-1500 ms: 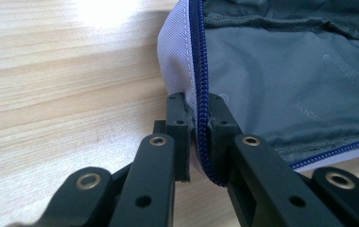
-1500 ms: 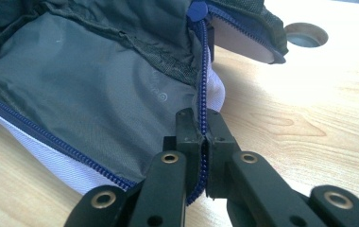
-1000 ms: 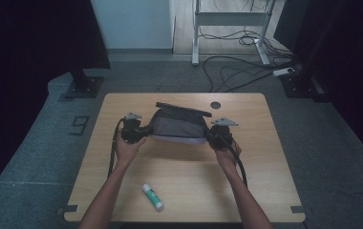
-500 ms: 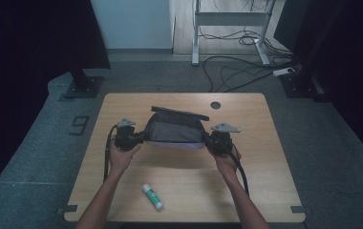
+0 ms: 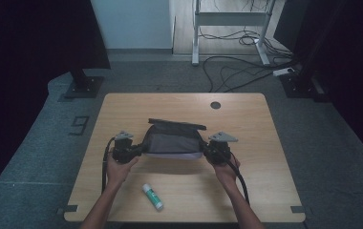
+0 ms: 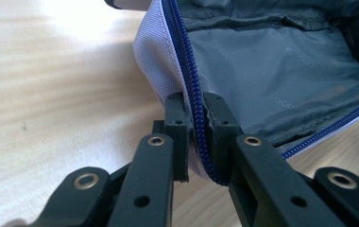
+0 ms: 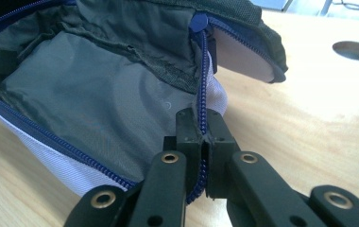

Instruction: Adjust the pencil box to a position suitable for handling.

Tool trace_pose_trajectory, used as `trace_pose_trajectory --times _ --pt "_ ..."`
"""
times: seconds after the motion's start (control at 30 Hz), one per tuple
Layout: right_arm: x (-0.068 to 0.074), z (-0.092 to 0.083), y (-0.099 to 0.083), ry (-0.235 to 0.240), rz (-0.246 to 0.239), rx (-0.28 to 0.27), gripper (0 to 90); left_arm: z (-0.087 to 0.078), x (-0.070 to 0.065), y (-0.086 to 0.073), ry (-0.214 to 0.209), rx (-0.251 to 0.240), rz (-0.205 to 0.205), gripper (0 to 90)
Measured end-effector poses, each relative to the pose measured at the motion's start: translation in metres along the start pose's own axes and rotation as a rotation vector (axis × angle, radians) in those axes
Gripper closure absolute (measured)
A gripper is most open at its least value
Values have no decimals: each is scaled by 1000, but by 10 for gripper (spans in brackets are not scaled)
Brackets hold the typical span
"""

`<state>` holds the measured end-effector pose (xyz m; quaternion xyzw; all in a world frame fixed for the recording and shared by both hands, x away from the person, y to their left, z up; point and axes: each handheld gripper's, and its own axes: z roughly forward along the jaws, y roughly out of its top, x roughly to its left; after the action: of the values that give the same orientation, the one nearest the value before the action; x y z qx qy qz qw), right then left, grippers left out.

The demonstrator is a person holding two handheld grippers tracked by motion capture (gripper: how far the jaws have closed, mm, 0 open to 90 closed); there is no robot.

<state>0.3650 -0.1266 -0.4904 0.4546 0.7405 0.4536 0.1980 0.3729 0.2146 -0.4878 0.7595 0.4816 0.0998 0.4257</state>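
Observation:
A grey zip pouch (image 5: 173, 141) with a blue zipper lies open near the middle of the wooden table (image 5: 246, 119), its dark lid flap (image 5: 176, 124) folded back. My left gripper (image 5: 134, 151) is shut on the pouch's left end, its pads pinching the zipper edge (image 6: 194, 109). At the other end my right gripper (image 5: 207, 151) is shut on the zipper edge (image 7: 201, 101). The grey lining (image 7: 73, 94) of the pouch (image 7: 92, 90) shows between them. A blue zipper pull (image 7: 197, 21) sits at the far rim.
A white glue stick with a green cap (image 5: 152, 196) lies near the table's front edge, between the forearms. A round cable hole (image 5: 215, 105) is at the table's far side. Desk legs and cables stand on the floor beyond.
Both grippers have drawn the pouch toward the front of the table. Their grips have not changed.

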Motion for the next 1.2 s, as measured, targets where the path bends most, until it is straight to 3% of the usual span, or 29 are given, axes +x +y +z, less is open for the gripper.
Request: trace_pose_trajectory --times 0.23,0.47,0.57,0.87,1.07,1.1,1.2 --pt "-3 10 -13 -7 15 37 864 13 4 -14 -10 40 -25 812" --pt "-6 17 -21 -15 26 68 862 21 5 -18 -9 68 -30 801" --pt "-9 23 -26 -21 36 106 859 26 5 -20 -11 95 -31 782" --pt "-16 32 -33 -34 49 145 853 38 7 -25 -42 134 -59 715" --pt "-20 35 -35 -40 51 152 808 41 7 -25 -45 127 -69 617" --pt "-20 35 -34 -42 45 145 722 41 8 -25 -66 110 -77 483" --pt "-20 34 -34 -42 46 135 656 41 7 -25 -81 85 -82 358"
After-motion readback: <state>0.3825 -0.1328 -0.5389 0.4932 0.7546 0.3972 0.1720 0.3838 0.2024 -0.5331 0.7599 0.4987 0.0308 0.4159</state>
